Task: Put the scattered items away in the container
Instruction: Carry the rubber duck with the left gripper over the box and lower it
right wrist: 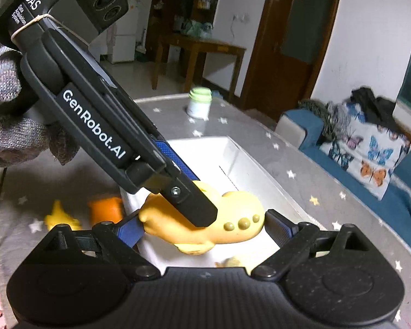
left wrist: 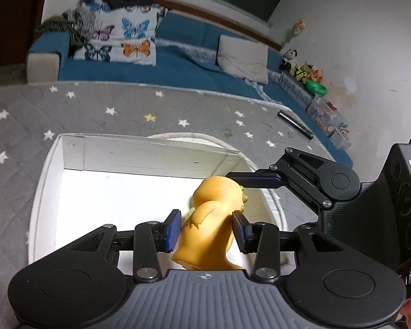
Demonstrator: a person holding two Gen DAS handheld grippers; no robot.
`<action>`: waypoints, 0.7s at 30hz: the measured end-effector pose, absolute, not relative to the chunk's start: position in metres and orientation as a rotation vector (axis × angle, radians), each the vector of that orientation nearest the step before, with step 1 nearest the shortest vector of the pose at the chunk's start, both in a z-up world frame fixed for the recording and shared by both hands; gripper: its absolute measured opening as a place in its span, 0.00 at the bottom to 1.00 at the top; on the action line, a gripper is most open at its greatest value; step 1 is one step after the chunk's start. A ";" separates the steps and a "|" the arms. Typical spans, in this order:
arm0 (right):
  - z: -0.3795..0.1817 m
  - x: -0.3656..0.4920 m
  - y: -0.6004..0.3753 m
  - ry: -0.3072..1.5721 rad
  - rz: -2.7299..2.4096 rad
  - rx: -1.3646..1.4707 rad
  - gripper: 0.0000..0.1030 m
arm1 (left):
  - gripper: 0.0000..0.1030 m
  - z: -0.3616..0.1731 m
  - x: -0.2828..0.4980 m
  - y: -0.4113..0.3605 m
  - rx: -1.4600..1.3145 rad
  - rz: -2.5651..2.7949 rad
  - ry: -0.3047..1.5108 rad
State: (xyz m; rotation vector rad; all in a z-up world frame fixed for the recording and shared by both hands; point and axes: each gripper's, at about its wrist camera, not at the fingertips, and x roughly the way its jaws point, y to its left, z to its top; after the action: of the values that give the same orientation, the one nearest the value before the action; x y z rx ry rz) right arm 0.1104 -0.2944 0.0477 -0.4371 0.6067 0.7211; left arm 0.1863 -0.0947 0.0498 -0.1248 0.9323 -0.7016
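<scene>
Right now the soft yellow rubber toy figure (left wrist: 211,219), a lumpy animal shape with three small bumps along one side, is hanging above the open white rectangular container (left wrist: 74,150) on the grey star-patterned mat (left wrist: 109,104), and both tools are meeting on it. Its long axis is running roughly away from the left wrist camera, tilted, with the rounded head end farther out and the flat base close to the lens. The left gripper (left wrist: 207,229) is pinching the toy's narrower middle from both sides, its blue pads (left wrist: 173,229) pressing into the rubber. The right gripper (right wrist: 202,224) is coming at the same toy crosswise, its jaws spread wide and spanning the toy's length; one blue pad looks to be touching the tail end, while the other pad sits just beside the head end, and I cannot tell whether it is pressing there. So the toy is lying between both sets of jaws, already over the container's white floor, and I judge that letting go is what the next move turns on, with the left tool carrying it. Outward on the mat, a second yellow toy (right wrist: 60,216), an orange block-like toy (right wrist: 106,208) and a white jar with a pale green lid (right wrist: 200,104) are waiting outside the container.
</scene>
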 end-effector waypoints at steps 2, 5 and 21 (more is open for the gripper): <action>0.040 0.127 -0.298 0.640 0.730 -0.427 0.91 | 0.42 0.040 0.201 -0.095 -0.140 -0.701 0.962; 0.027 0.151 -0.301 0.689 0.746 -0.411 0.91 | 0.42 0.027 0.219 -0.096 -0.160 -0.693 0.996; -0.011 0.197 -0.305 0.858 0.802 -0.376 0.91 | 0.42 -0.009 0.249 -0.097 -0.180 -0.658 1.122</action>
State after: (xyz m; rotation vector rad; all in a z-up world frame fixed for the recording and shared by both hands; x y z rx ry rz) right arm 0.1973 -0.3053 -0.0110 -0.3760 0.8577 0.8018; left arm 0.2493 -0.0973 -0.0093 -0.1799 1.1216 -0.6580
